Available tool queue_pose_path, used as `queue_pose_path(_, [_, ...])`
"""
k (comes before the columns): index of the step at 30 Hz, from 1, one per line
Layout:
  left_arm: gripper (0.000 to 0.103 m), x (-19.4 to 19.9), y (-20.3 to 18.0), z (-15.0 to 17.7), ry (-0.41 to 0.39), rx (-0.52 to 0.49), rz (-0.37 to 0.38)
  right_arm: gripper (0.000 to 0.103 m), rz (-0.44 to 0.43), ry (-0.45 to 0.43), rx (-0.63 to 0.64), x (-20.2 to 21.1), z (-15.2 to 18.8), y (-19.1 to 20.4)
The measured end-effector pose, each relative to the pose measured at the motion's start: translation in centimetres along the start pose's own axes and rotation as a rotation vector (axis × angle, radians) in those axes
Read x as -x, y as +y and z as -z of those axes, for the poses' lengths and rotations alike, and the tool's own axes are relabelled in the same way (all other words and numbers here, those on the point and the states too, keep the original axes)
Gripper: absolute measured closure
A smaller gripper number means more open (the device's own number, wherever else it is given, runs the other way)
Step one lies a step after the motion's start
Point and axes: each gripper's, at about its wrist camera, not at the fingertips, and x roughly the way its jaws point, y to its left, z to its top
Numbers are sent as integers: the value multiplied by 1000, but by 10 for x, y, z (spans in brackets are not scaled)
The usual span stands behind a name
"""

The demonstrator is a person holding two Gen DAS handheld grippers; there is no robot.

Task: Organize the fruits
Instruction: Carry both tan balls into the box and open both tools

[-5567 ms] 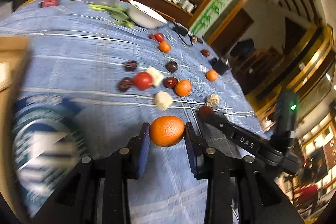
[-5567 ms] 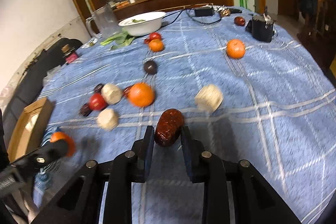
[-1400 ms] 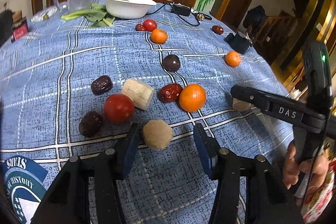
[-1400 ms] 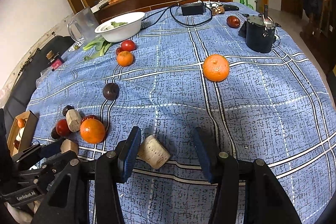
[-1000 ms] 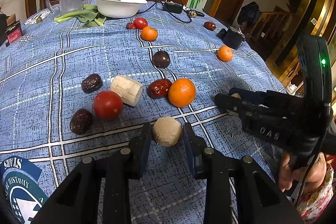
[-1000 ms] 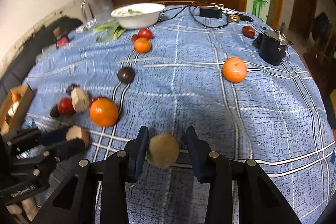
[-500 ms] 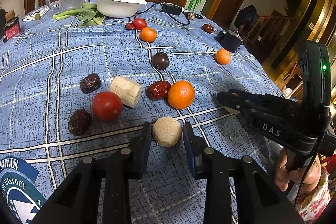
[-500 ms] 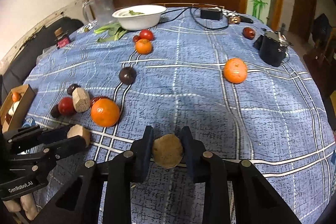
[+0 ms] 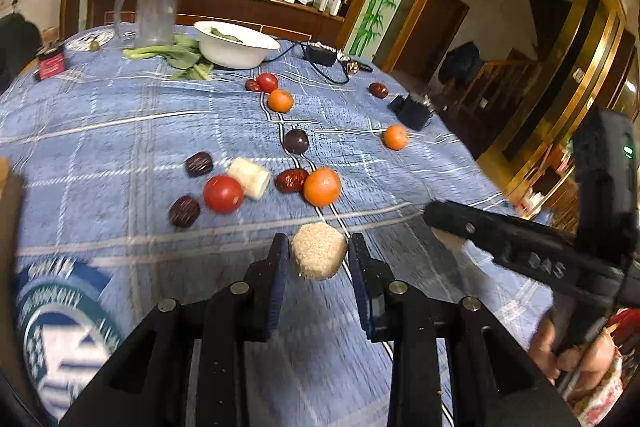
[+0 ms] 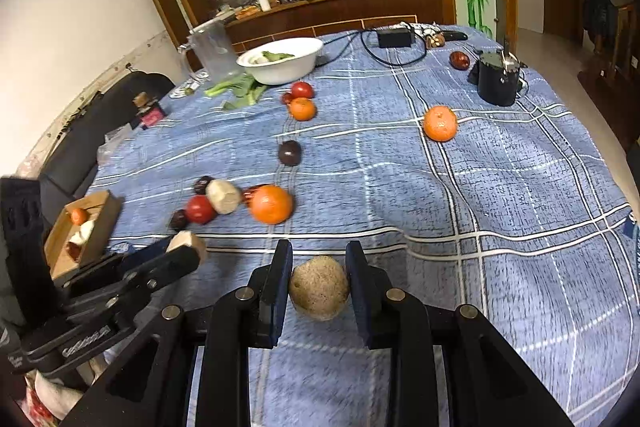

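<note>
Hard to make out: the near cloth and the blue-white printed emblem at lower left of the left wrist view are smeared by motion. We cannot tell what the pale items inside the small brown cardboard box are, beyond one small orange; the box sits at the table's left side, partly behind the left gripper in the right wrist view.

The left gripper is closed on a rough beige ball-shaped fruit, held between both pads above the blue plaid tablecloth. The right gripper clamps a second, browner round fruit; in the left wrist view only a pale sliver of it shows under the black finger.

Edges and room: the cloth drops away at the right, past the lone far mandarin and the black cylindrical canister. Bare cloth lies between the grippers and the cluster of red tomato, pale cut cylinder, dark dates and large orange.

Against half a second ago: both grips hold as before, but the left view has swung, so the emblem looms larger and a box edge enters at far left.
</note>
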Motion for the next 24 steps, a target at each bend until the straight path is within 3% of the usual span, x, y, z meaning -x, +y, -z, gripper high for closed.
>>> queue_pose_path(7, [74, 83, 52, 15, -63, 122, -43, 73, -87, 2, 79, 9, -4, 67])
queue_pose_path(13, [74, 155, 133, 14, -121, 232, -241, 73, -200, 37, 205, -2, -7, 155])
queue_pose_path(18, [74, 179, 202, 5, -80, 286, -422, 73, -284, 90, 309, -26, 3, 232])
queue_pose_path(24, [74, 172, 263, -3, 17, 379, -473, 72, -335, 193, 397, -67, 27, 301])
